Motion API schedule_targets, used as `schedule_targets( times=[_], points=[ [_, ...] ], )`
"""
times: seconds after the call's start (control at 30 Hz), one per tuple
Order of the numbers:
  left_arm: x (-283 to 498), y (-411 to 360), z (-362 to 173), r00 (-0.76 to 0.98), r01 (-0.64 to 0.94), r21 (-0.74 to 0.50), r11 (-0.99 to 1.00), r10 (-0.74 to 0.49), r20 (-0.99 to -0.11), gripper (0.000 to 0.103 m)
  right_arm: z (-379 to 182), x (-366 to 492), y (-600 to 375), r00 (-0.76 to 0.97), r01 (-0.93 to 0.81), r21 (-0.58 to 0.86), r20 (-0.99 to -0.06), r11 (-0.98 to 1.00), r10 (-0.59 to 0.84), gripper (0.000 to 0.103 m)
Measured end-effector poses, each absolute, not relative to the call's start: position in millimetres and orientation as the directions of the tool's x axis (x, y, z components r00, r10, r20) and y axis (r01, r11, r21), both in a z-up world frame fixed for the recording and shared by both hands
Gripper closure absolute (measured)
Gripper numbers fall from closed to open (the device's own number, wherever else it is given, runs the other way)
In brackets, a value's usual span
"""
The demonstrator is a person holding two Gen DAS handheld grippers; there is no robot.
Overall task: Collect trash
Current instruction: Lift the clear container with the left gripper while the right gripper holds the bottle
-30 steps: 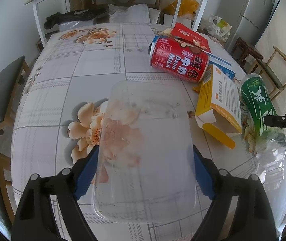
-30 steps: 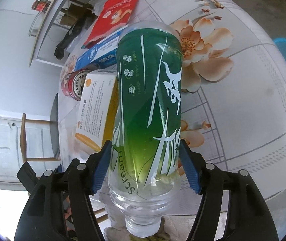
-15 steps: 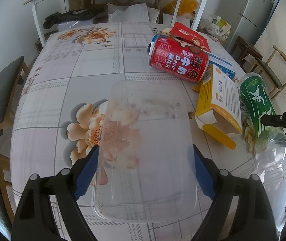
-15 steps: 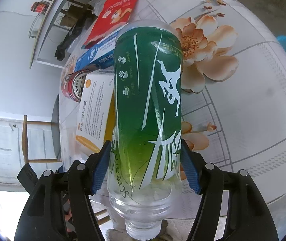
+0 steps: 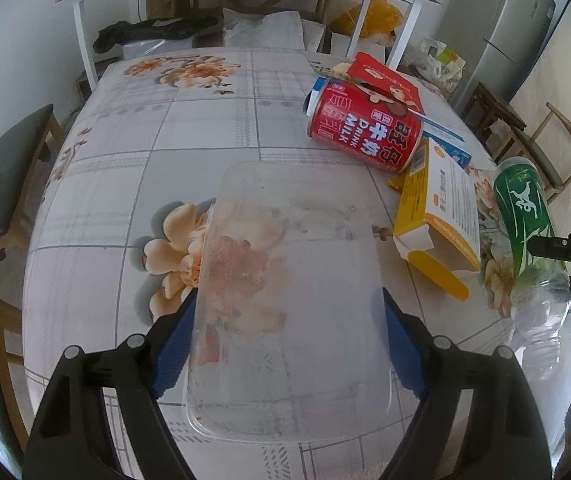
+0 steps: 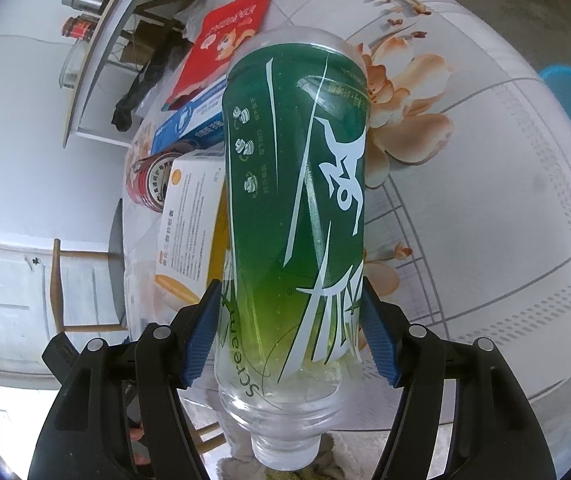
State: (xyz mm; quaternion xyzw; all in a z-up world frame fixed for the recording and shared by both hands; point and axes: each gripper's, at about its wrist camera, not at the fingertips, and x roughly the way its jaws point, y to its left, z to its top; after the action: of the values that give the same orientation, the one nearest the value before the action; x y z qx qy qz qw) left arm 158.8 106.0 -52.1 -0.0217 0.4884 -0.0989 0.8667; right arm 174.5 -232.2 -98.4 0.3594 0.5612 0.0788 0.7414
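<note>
Item 1: your left gripper (image 5: 287, 344) pinches a clear tray (image 5: 289, 300), one blue pad (image 5: 173, 354) against each long side; the tray is smeared with reddish residue and is held over the near part of the table (image 5: 125, 152).

Item 2: your right gripper (image 6: 287, 330) is clamped on a green bottle (image 6: 295, 216), fingers pressing the lower part of its label, neck pointing back toward the camera. In the left view the bottle (image 5: 525, 224) sits at the table's right edge.

Item 3: yellow box (image 5: 441, 208), open flap toward you, lying between tray and bottle, near both.

Item 4: red can (image 5: 363, 132), on its side, beyond the tray and touching the yellow box's far end.

Item 5: red packet (image 5: 385, 78) and blue box (image 5: 447, 142), behind the can; the packet overlaps the blue box.

Item 6: chair (image 5: 5, 184), left of the table.
</note>
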Motion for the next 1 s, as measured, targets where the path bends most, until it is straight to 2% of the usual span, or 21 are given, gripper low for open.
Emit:
schedule_targets(
  times=[1.0],
  points=[
    [138,129,-9,0.595,0.133,-0.211,0.969,-0.248,-0.765,0.022,-81,161,-250,0.406,0.266,0.657,-0.740,0.705,0.536,0.041]
  ],
)
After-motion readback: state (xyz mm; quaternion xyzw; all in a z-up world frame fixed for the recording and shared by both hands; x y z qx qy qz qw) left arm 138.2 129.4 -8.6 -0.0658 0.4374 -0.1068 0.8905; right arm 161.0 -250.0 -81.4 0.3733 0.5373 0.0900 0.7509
